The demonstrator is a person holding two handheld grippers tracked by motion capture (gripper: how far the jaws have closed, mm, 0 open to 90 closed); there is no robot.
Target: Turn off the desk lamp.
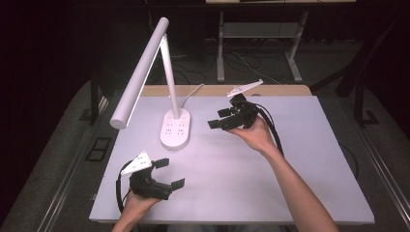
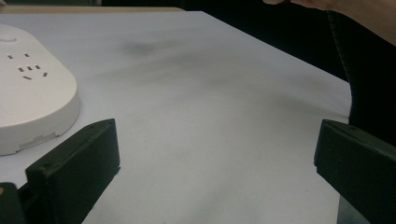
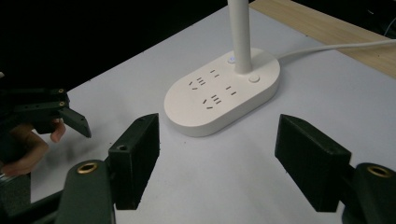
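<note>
The lamp base (image 1: 175, 128) stood upper left of frame centre on the desk (image 1: 270, 174). The right gripper (image 1: 226, 119) hovered just right of it, fingers spread, empty. The left gripper (image 1: 170, 173), lower left, likewise gaped. Approach step judged; next, pressing the base's button.

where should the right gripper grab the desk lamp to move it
Probably the thin upright stem just above the base. The base looks wider than the open right gripper, and the stem is slim, round and exposed. Come in level from the front, jaws either side, clear of the cord.
</note>
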